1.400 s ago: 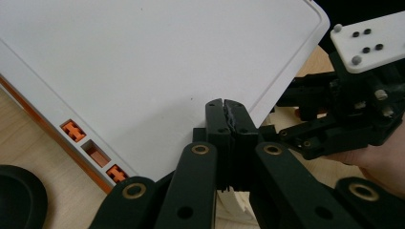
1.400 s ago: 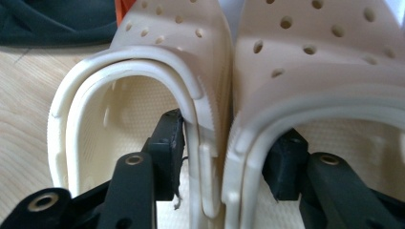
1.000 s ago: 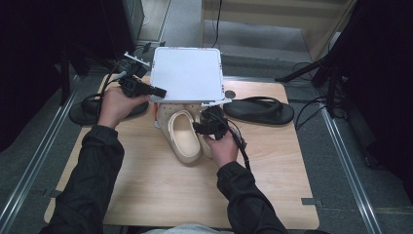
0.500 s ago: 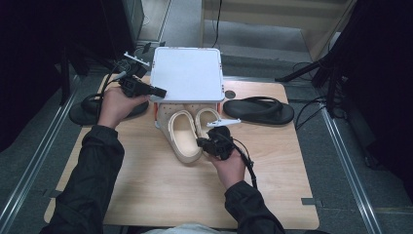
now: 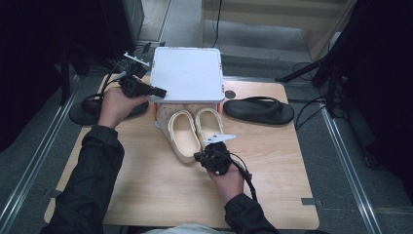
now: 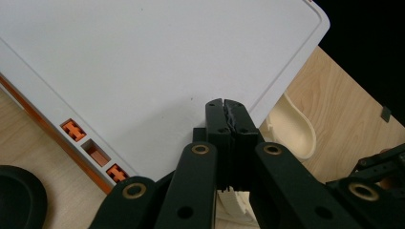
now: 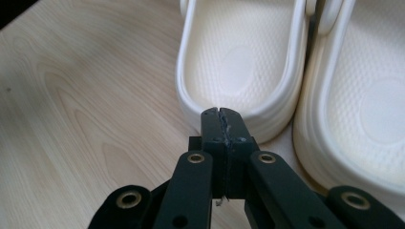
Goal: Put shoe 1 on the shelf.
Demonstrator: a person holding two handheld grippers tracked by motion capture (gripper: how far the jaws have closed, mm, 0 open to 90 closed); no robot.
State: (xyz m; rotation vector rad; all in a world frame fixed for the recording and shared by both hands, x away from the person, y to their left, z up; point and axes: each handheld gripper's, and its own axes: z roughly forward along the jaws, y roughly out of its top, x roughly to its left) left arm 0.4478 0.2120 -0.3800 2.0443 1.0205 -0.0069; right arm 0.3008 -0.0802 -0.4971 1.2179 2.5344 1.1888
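Sitting side by side at the table's centre, the two cream clogs (image 5: pixel 195 131) have their toes tucked under the white box lid (image 5: pixel 187 73) at twelve o'clock and their heels pointing back at me. I judge they are being lined up as a pair before the lid goes anywhere.

My right gripper (image 5: pixel 207 157) is at the heel of the left-hand clog (image 7: pixel 239 62), about six o'clock from the pair. Its jaws have just been closing and now stand pressed together with nothing between them; in the right gripper view the tips sit just at the heel rim without pinching it. A shut tip (blunt, and narrow enough) suits nudging the heel, which is my guess at why I hold it so. My right hand (image 5: pixel 226 178) lies low over the wood, forearm coming in from six o'clock, wrist angled towards eleven.

My left gripper (image 5: pixel 146 90) is at nine o'clock of the lid, jaws likewise pressed together and empty, tips lying against the lid's (image 6: pixel 143 62) white top near its edge, probably to steady it. That hand (image 5: pixel 114 105) is raised, forearm running from seven o'clock.

Further out, one black sandal (image 5: pixel 258 109) lies at three o'clock and another (image 5: pixel 85 112) at nine, partly under my left wrist.
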